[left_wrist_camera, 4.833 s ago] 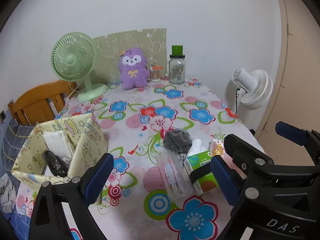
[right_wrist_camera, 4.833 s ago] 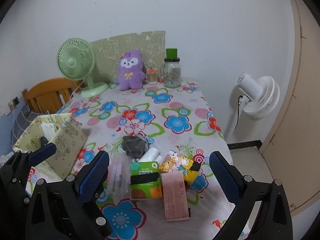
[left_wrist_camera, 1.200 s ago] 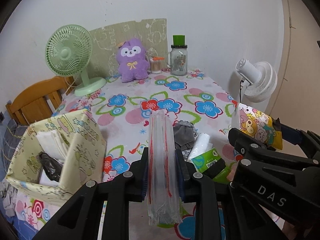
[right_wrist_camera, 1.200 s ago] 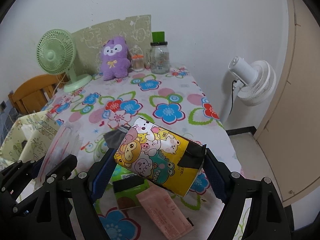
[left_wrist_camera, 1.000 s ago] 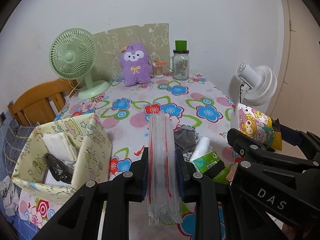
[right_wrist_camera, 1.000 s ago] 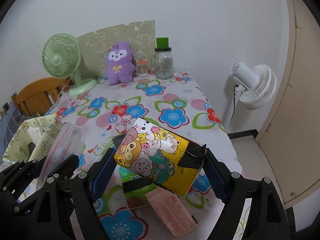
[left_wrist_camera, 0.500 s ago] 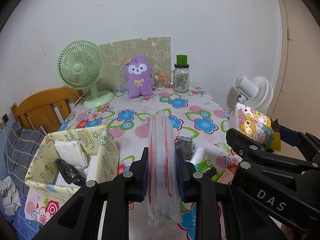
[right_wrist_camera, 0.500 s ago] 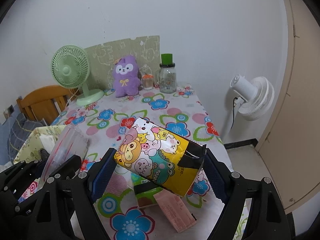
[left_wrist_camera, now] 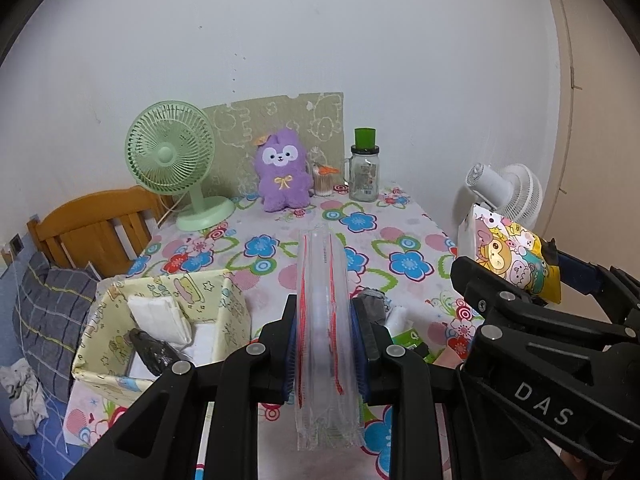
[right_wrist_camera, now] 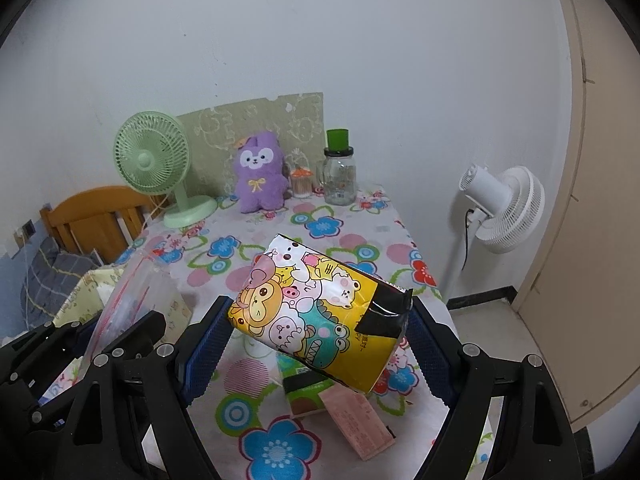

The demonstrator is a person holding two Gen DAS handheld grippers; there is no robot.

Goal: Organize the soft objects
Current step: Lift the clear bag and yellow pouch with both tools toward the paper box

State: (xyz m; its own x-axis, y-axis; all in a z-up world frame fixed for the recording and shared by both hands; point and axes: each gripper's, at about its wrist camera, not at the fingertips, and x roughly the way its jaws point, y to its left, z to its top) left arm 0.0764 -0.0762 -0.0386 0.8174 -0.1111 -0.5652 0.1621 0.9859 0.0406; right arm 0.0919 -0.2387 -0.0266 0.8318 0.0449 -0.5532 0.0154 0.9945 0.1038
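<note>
The left tongs [left_wrist_camera: 325,344] are clamped on a clear plastic packet [left_wrist_camera: 326,320] with red lines, held above the near table [left_wrist_camera: 280,280] edge. The neighbouring tool arm reads "DAS" [left_wrist_camera: 543,404]. The right tongs [right_wrist_camera: 320,344] grip a yellow cartoon-animal pack [right_wrist_camera: 320,320]; its small print is unreadable. Left lies a yellow box [left_wrist_camera: 160,320]. Far back sit a purple plush [left_wrist_camera: 283,176] and green fan [left_wrist_camera: 170,152].

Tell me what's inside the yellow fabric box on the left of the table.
In the yellow fabric box: a folded white cloth leaning near its back corner, a crumpled black bag in front of it, and more white material beside them. Anything underneath is covered.
</note>
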